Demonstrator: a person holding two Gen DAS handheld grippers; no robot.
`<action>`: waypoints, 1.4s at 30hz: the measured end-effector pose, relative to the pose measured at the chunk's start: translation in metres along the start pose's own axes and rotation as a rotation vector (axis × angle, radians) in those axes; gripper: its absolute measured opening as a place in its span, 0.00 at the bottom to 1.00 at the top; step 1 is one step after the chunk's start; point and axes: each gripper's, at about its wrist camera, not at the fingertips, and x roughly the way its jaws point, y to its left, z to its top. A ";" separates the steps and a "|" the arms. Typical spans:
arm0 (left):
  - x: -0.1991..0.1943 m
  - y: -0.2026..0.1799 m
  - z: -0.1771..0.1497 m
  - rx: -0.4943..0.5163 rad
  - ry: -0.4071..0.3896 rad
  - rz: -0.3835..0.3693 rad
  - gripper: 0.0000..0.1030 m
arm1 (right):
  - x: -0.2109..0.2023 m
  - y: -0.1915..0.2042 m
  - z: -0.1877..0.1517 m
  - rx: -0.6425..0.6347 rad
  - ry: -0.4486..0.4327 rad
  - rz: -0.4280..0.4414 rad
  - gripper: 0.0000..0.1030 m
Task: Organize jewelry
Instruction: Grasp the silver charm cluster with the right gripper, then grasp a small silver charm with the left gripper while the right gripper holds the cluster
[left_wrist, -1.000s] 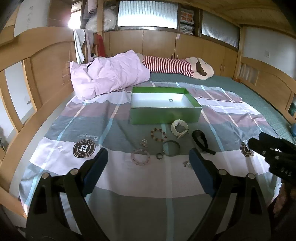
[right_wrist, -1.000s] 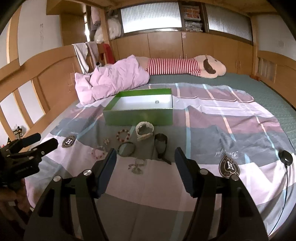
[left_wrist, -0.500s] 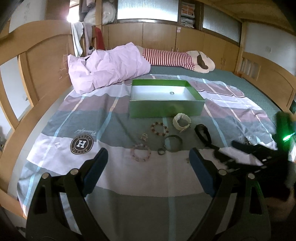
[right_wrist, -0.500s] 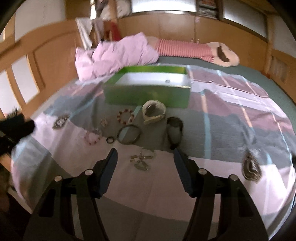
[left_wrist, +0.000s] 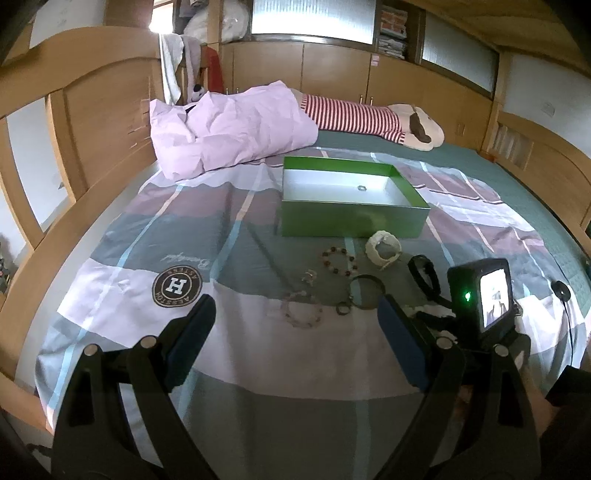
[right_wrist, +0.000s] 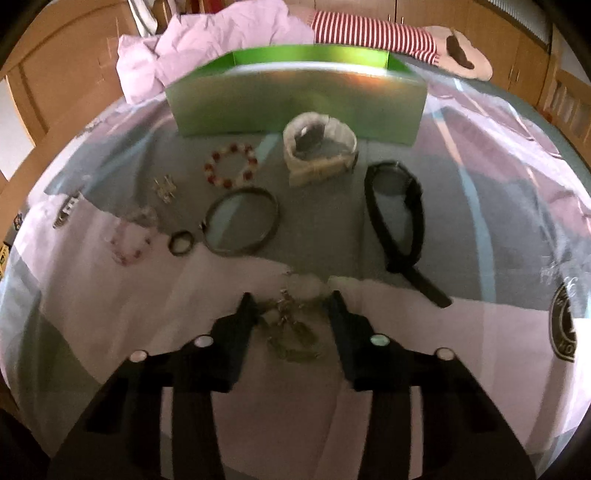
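**Right gripper drops onto the metal trinket**

Right gripper (right_wrist: 291, 306) has sunk to the bedspread (right_wrist: 480, 192), jaws narrowing either side of the tangled metal trinket (right_wrist: 290, 332) (not visibly pinched yet). Pickup looks imminent. Green box (right_wrist: 295, 99) waits at twelve o'clock, past the bangle (right_wrist: 242, 221). Left gripper (left_wrist: 295, 321) hovers wide and empty at nine o'clock

Left gripper (left_wrist: 295, 325): black plastic frame, dark blue finger pads (left_wrist: 397, 332), silver pivot screws. Right gripper (right_wrist: 291, 306): matching black frame, silver screws, rear display screen (left_wrist: 495, 299), green indicator light. Dark sleeve (left_wrist: 569, 406).
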 end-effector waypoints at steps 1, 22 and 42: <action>0.000 0.001 0.000 -0.003 0.000 0.003 0.86 | -0.001 0.001 0.001 -0.010 0.000 0.005 0.19; 0.042 -0.020 -0.016 0.036 0.114 0.014 0.81 | -0.199 -0.045 0.010 0.029 -0.417 0.055 0.15; 0.176 -0.022 -0.030 0.051 0.302 0.136 0.64 | -0.179 -0.045 0.013 0.032 -0.340 0.110 0.15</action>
